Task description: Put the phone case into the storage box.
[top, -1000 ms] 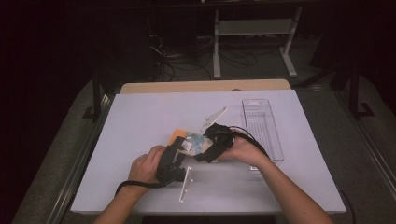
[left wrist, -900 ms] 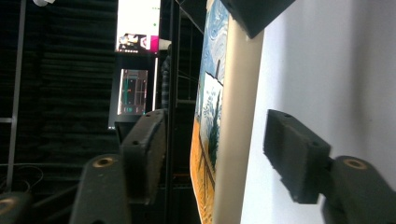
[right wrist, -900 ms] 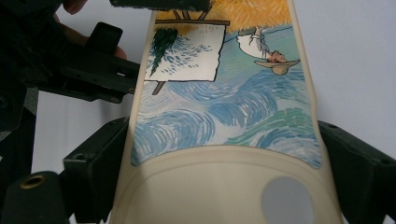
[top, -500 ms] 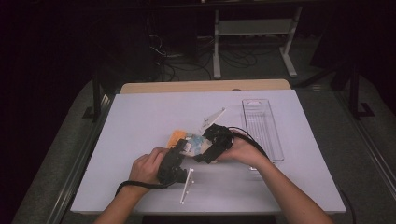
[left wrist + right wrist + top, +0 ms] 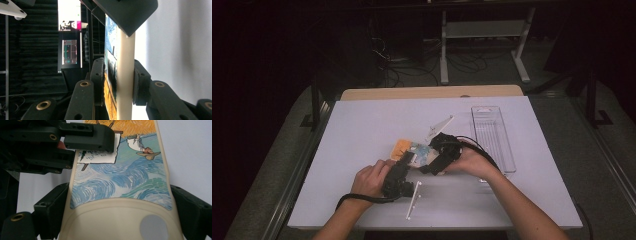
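A cream phone case [image 5: 411, 148] printed with a blue and orange painting is held over the middle of the white table [image 5: 362, 125]. My left gripper [image 5: 119, 77] sees it edge-on; its jaws have just been closing and both pads [image 5: 98, 75] now press on the case's two faces. My right gripper [image 5: 120, 205] grips the same case [image 5: 120, 182] across its width, a jaw against each long edge. In the right gripper view the left gripper [image 5: 87, 137] clamps the far corner of the case. From above, the left gripper [image 5: 404, 162] and right gripper [image 5: 430, 159] meet at the case.
A clear plastic tray [image 5: 492, 132] lies along the table's right side, just beyond the right hand. The table's front edge is close below the forearms. Behind the table are dark floor, cables and a metal stand [image 5: 482, 30].
The left gripper's jaws have drawn in onto the phone case. Both hands and the case stay where they were.
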`<action>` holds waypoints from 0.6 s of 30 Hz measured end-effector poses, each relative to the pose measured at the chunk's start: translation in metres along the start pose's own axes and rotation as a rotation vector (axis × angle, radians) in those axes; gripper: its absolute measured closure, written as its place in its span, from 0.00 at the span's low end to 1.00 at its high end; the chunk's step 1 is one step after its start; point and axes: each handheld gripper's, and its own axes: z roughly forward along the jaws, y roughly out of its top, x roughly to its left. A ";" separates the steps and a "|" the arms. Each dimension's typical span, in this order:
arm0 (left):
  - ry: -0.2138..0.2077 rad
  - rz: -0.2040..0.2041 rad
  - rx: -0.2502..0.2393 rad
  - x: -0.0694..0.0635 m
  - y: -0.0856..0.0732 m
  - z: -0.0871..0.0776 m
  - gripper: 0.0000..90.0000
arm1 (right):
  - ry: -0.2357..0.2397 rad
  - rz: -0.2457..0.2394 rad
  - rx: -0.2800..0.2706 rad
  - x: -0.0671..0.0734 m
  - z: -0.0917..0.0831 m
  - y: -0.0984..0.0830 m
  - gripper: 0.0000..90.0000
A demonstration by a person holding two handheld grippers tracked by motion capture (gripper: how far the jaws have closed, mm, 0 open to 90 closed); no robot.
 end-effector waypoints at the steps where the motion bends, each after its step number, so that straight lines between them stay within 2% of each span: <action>1: -0.001 0.001 0.001 0.000 0.000 0.000 0.78 | 0.000 0.000 0.000 0.000 0.000 0.000 0.11; 18: 0.027 0.029 -0.002 0.002 0.001 -0.002 0.87 | 0.007 0.010 -0.012 -0.001 -0.002 0.000 0.10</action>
